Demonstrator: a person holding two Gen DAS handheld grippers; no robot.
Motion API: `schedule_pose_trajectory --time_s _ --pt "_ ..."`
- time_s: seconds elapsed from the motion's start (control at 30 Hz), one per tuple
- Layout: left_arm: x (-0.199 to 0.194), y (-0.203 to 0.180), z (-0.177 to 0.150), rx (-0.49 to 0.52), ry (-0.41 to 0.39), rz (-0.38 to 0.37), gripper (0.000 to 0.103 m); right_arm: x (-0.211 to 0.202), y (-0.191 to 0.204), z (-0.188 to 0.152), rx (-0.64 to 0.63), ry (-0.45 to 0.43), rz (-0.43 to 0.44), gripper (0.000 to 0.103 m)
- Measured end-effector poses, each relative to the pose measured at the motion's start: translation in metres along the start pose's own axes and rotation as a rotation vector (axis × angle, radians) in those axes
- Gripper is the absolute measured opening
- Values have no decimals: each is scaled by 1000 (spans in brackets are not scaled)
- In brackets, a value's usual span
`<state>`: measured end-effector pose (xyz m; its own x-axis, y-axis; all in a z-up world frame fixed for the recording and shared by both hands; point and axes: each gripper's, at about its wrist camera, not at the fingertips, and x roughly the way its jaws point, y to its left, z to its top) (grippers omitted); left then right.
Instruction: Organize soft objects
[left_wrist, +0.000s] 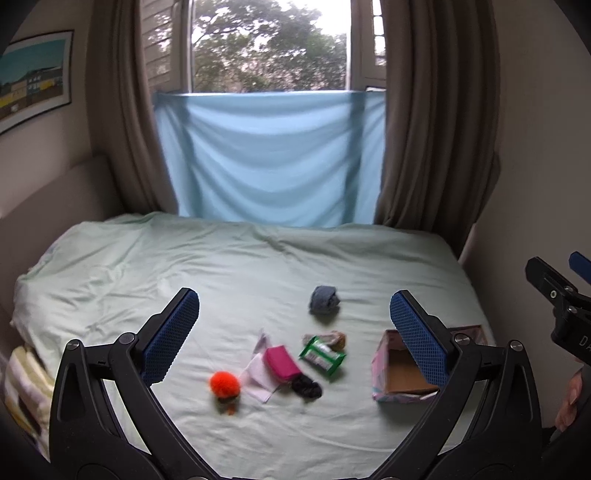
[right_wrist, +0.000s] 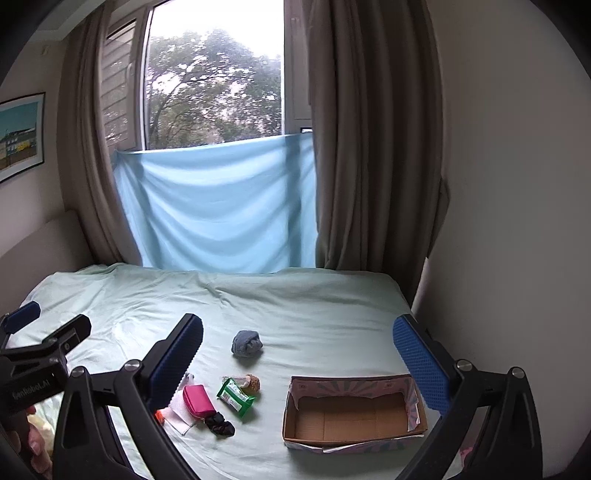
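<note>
On the pale green bed sheet (left_wrist: 258, 266) lie an orange pom-pom (left_wrist: 224, 384), a pink pouch (left_wrist: 282, 362), a black scrunchie (left_wrist: 306, 386), a green wipes pack (left_wrist: 322, 355), a small tan plush (left_wrist: 338, 339), a white cloth (left_wrist: 256, 376) and a rolled blue-grey sock (left_wrist: 324, 300). An open, empty cardboard box (right_wrist: 351, 411) sits to their right. My left gripper (left_wrist: 295, 332) is open, above the items. My right gripper (right_wrist: 299, 362) is open, above the sheet between items and box. The pom-pom is mostly hidden in the right wrist view.
A wall (right_wrist: 498, 221) runs along the bed's right edge. Brown curtains (left_wrist: 424, 147) and a hanging blue cloth (left_wrist: 269, 158) stand behind the bed under a window. A padded headboard (left_wrist: 48, 199) is at the left. Striped bedding (left_wrist: 26, 384) shows at the near left.
</note>
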<state>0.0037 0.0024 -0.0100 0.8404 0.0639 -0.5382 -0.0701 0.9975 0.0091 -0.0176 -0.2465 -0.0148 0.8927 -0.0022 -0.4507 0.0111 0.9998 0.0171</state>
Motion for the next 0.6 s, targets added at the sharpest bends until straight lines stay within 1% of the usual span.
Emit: schedule_pose_trajectory --time_s 0.03,0.17,0.27,0.37,0.47,0.6 --pt "0 7 -5 -9 5 23 102 3 3 -3 -14 3 20 103" --pt "5 41 -29 -65 37 65 102 13 18 -15 -28 11 68 103" --pt "19 75 -55 -97 75 97 102 23 35 -28 -34 32 102 103" --pt "35 106 -76 -108 106 112 102 39 58 -46 -42 70 126 103" --pt "53 137 -94 -104 142 91 102 56 82 -64 -42 116 136 103" --pt "89 172 -116 -65 195 52 102 81 117 -89 -46 173 130 103"
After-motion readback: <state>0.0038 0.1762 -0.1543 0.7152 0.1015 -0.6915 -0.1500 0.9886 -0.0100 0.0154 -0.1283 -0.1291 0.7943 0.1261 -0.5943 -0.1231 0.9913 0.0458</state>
